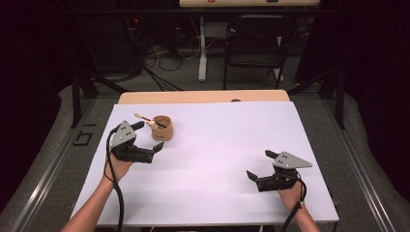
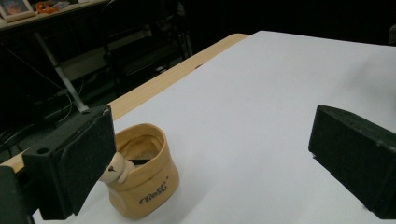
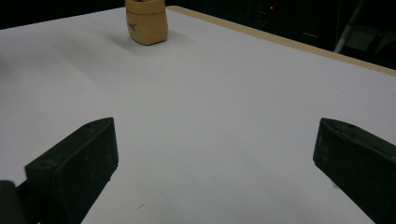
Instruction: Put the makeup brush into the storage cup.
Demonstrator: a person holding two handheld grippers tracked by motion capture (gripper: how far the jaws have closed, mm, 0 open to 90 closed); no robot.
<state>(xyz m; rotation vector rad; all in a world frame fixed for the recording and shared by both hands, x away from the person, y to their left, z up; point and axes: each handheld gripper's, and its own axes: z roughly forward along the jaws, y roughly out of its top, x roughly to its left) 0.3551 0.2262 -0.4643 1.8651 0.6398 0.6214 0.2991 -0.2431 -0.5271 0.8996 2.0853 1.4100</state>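
A small tan cup (image 1: 163, 128) stands upright on the white table cover (image 1: 217, 159) toward the far left. It holds a wooden stick tool (image 1: 145, 119) that leans out over its left rim. In the left gripper view the tan cup (image 2: 142, 175) sits low left, partly behind one jaw. My left gripper (image 1: 151, 135) is open just left of the cup, jaws wide, nothing between them. My right gripper (image 1: 258, 164) is open at the near right, far from the cup. The right gripper view has the tan cup (image 3: 145, 21) far off at the top.
The wooden table edge (image 1: 203, 96) shows beyond the white cover. A dark folding chair (image 1: 256, 43) and a white table leg (image 1: 202, 48) stand on the floor behind. Cables (image 1: 159, 58) lie on the floor at the back left.
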